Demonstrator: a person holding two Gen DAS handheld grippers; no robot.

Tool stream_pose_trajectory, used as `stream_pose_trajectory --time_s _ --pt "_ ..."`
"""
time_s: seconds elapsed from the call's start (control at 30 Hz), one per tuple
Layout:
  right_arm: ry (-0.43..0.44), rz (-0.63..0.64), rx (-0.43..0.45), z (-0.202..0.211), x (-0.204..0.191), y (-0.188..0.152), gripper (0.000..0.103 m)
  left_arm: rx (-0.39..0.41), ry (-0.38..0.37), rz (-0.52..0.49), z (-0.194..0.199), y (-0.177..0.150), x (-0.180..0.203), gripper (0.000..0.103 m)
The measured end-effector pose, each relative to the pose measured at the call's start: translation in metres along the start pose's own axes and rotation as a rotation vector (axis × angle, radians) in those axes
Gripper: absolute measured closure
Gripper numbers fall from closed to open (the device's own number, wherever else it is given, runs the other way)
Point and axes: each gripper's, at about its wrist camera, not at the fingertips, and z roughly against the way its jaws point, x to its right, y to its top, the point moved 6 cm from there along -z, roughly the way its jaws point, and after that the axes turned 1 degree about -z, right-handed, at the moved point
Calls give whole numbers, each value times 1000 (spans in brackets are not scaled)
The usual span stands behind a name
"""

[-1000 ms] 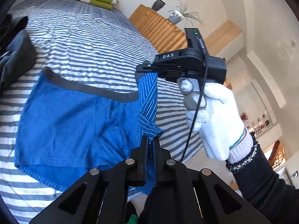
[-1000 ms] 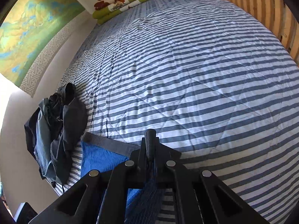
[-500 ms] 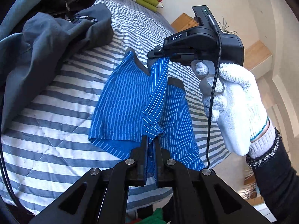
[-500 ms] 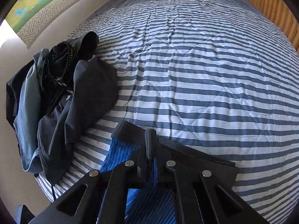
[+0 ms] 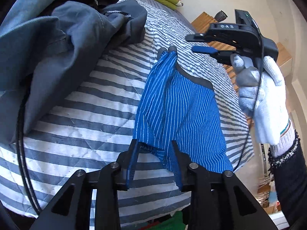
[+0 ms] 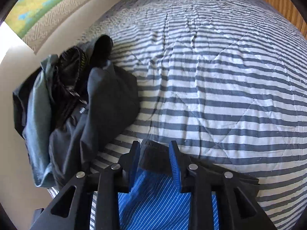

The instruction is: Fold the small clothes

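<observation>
Both my pairs of jaws stood parted and empty: my left gripper [image 5: 154,143] hung just over the near hem of the blue striped shorts [image 5: 182,111], and my right gripper [image 6: 154,149] sat spread above their dark waistband [image 6: 153,161], gripping nothing. The shorts lay on the striped bed [image 6: 211,95], one side turned over the middle, so I judged the first fold laid and let go. Next would call for taking fresh hold of the other side or an end and bringing it across without dragging the folded layer open. Beyond, the heap of dark clothes [image 5: 67,44] waited just beside the shorts. From the left wrist camera I saw my gloved right hand [image 5: 264,99]. The underside of the fold was hidden, and the right wrist view cut off most of the shorts behind the gripper body.
</observation>
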Motion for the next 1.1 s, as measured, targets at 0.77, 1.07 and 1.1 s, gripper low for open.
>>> stream_pose_trajectory --time_s 0.77,1.07,1.1 --pt "185 -184 -2 52 128 -149 69 -136 116 -213 -71 102 30 32" --pt "237 -194 -8 42 124 -163 69 -169 116 -203 -77 95 11 34" --pt "243 -201 -7 42 125 -162 69 -173 118 -207 -79 95 11 35"
